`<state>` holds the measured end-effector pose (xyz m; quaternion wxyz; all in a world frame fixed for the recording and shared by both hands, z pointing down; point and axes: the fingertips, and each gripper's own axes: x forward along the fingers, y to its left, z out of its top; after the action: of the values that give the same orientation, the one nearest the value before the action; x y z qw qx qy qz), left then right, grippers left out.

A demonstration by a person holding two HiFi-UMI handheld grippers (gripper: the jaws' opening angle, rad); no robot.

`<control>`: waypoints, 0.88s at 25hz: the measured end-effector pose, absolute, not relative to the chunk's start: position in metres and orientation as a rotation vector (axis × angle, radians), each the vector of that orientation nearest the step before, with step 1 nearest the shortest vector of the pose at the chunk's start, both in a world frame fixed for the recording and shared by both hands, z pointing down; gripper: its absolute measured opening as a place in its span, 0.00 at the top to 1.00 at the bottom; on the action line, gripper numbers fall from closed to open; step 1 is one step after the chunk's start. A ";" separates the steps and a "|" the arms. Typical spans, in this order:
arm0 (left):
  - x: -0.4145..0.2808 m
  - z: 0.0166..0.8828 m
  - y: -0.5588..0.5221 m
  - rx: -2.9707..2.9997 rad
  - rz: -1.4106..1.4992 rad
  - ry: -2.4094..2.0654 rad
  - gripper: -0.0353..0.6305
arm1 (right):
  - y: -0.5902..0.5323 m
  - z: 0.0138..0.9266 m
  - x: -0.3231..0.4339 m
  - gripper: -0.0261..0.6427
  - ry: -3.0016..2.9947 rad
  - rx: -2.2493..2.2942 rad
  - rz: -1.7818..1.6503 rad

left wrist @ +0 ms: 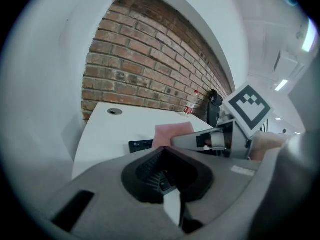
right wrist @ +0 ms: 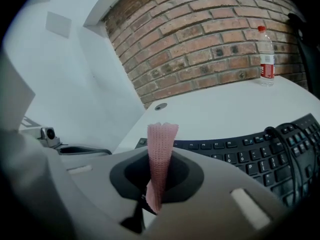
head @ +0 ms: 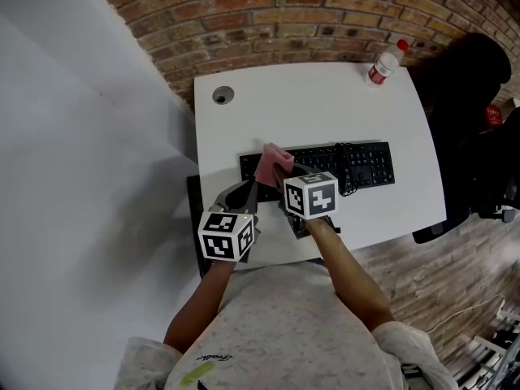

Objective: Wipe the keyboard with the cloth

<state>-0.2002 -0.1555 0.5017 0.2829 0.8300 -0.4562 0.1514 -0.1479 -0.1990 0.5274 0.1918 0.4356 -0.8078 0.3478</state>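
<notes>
A black keyboard (head: 349, 165) lies across the white desk (head: 309, 108). My right gripper (head: 282, 169) is shut on a pink cloth (head: 271, 164), which it holds over the keyboard's left end. In the right gripper view the cloth (right wrist: 161, 149) stands up folded between the jaws, with the keyboard (right wrist: 250, 154) stretching to the right. My left gripper (head: 242, 195) hovers just left of it, near the desk's front, shut with nothing between its jaws. The left gripper view shows the cloth (left wrist: 170, 133), the right gripper and the keyboard's left end (left wrist: 141, 145).
A plastic bottle (head: 387, 62) with a red label stands at the desk's back right. A round cable hole (head: 223, 96) sits at the back left. A black cable (head: 345, 169) loops over the keyboard. A black chair (head: 475, 128) stands right of the desk, before a brick wall (head: 284, 15).
</notes>
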 end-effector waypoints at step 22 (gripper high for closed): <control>-0.153 0.502 -0.153 2.271 0.445 -1.155 0.95 | -0.204 0.524 -0.079 0.92 -2.236 1.362 0.971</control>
<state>-0.1531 -0.1530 0.5019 0.2739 0.8445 -0.4296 0.1654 -0.0788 -0.2036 0.5239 0.1736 0.4805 -0.7885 0.3425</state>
